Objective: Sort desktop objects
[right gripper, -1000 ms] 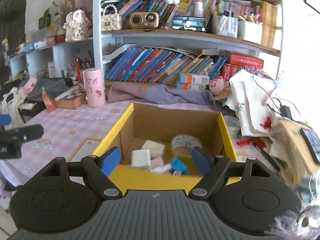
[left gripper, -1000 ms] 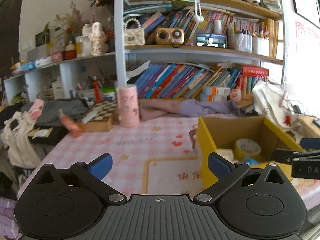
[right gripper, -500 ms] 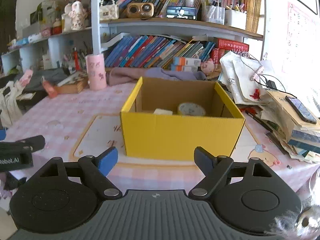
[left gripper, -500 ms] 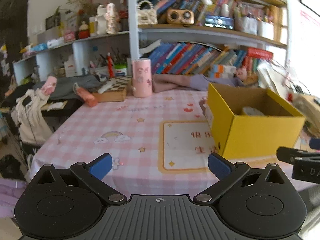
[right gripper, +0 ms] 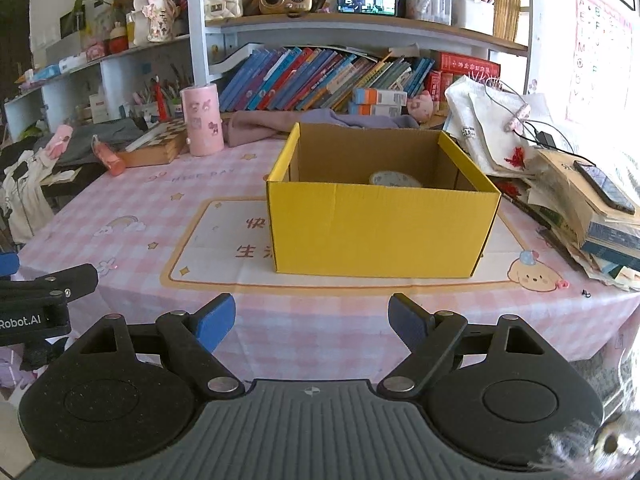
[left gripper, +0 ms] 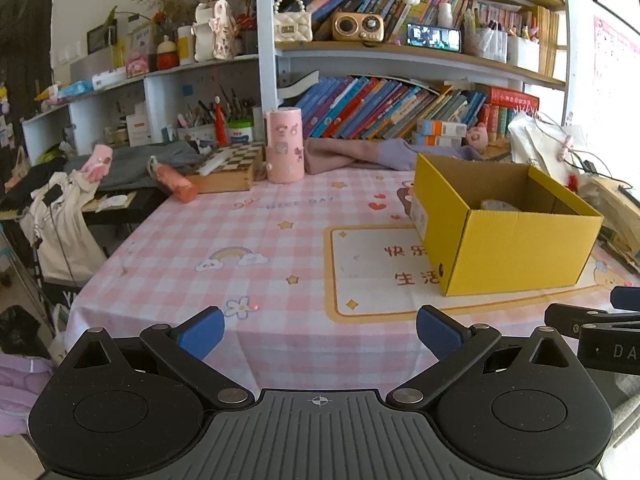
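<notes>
Yellow box (right gripper: 382, 228) sits on the pink cloth (left gripper: 224, 236), tape roll (right gripper: 394, 179) inside. Left gripper (left gripper: 319, 330) and right gripper (right gripper: 311, 322) both spread wide, empty, off the table edge. Risk: reaching in low could knock the box or drag the cloth.

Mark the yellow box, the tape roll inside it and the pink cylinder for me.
yellow box (right gripper: 380, 228): right wrist view, on its front wall.
tape roll (right gripper: 394, 179): right wrist view, on its visible top edge above the box wall.
pink cylinder (left gripper: 284, 146): left wrist view, mid-body.
</notes>
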### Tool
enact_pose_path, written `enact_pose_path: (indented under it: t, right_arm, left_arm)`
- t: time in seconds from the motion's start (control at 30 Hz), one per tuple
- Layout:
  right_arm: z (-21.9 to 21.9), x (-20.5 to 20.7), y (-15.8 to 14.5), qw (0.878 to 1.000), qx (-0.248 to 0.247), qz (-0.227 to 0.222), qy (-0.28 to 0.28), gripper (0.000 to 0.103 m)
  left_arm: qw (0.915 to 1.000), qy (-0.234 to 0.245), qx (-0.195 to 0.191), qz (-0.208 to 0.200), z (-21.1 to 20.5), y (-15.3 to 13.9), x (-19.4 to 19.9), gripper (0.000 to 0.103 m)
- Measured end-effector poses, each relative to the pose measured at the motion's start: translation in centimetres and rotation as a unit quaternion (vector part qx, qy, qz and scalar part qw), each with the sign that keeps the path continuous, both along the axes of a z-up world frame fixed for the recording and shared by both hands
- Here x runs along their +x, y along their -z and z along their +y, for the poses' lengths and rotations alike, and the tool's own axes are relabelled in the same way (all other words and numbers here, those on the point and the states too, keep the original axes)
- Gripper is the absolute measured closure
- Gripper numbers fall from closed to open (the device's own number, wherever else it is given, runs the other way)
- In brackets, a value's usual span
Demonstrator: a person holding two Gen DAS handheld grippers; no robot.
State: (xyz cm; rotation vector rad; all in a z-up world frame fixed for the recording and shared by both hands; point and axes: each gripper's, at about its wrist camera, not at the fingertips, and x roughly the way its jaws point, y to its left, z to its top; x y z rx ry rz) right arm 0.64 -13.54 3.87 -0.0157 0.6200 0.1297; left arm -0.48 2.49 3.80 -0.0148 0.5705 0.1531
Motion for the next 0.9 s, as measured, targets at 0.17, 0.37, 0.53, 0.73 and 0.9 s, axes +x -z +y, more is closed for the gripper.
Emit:
enact_pose_path:
  t: [0.17,0.37,0.53,0.73,0.9]
  right_arm:
    - [0.5,-0.2,0.2,1.0,-0.001,0.004,-0.004,0.02]
    - [1.0,-0.2,0.2,1.0,0.0,0.009,-0.011,0.02]
    - [1.1,0.0,0.4,1.0,0.004,0.024,-0.013,0.018]
    - [1.1,0.1,0.7,0.999,0.006,0.038,-0.013,0.018]
    - [1.3,0.1,0.9,0.999,0.005,0.044,-0.016,0.017]
  left_arm:
    - [1.0,-0.001,0.002,0.001,0.3,0.0,-0.2,0.0]
    - [0.9999,0.002,-0.007,0.014,0.9,0.2,0.0,0.0]
    - [0.9994,-0.002,-0.01,0.032,1.2,0.8,0.1,0.0]
    - [0.999,0.004,-0.003,0.045,1.1,1.1,0.1,0.0]
    - [0.9987,0.008,-0.004,0.05,1.1,1.3,0.2,0.0]
